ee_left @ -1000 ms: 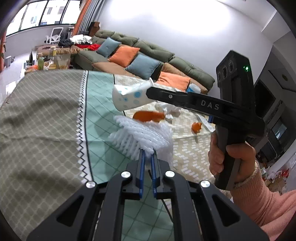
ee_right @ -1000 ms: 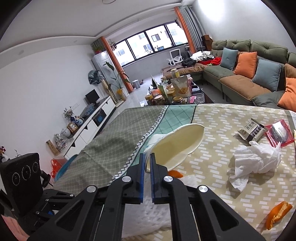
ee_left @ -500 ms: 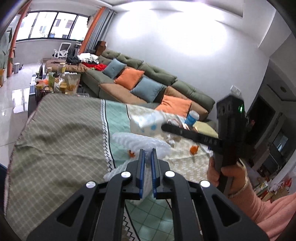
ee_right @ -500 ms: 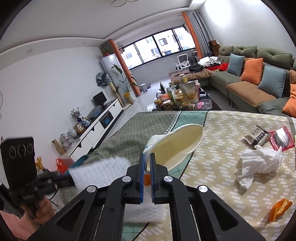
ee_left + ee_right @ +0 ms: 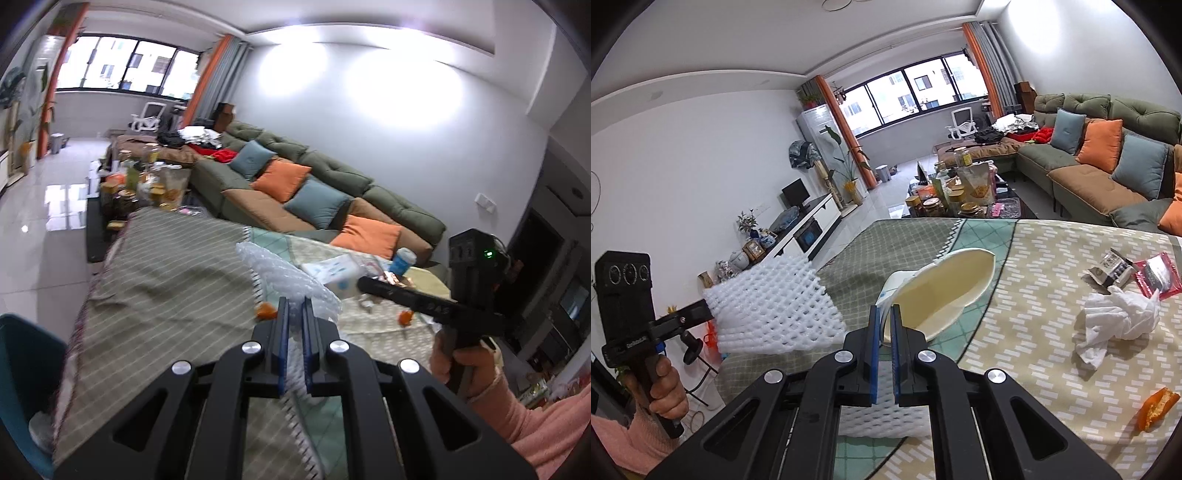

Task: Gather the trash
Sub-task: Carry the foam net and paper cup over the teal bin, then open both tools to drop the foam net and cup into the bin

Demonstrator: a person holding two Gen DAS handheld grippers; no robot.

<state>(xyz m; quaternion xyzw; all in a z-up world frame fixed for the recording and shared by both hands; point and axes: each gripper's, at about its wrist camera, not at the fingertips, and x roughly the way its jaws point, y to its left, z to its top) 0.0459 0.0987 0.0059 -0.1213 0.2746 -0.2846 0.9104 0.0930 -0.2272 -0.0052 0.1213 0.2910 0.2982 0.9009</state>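
Above the cloth-covered surface (image 5: pixel 1052 258), left tool (image 5: pixel 293 314) clamps white foam netting (image 5: pixel 775 306) and right tool (image 5: pixel 884 325) pinches a paper cup (image 5: pixel 945 288); both grips should stay firm to the teal bin (image 5: pixel 22 373).

A white foam fruit net (image 5: pixel 772 306), a mesh of soft diamond-shaped cells, is held clear above the tablecloth, pinched at 1 edge and spread out flat like a sheet. A paper cup (image 5: pixel 945 291) with a cream inside and a white outside printed with pale blue dots is lifted on its side, squashed to an oval, its rim gripped and its open mouth facing up. Left on the tablecloth lie a crumpled white tissue (image 5: pixel 1115 321), 2 small snack wrappers (image 5: pixel 1134 271) and a piece of orange peel (image 5: pixel 1158 406).
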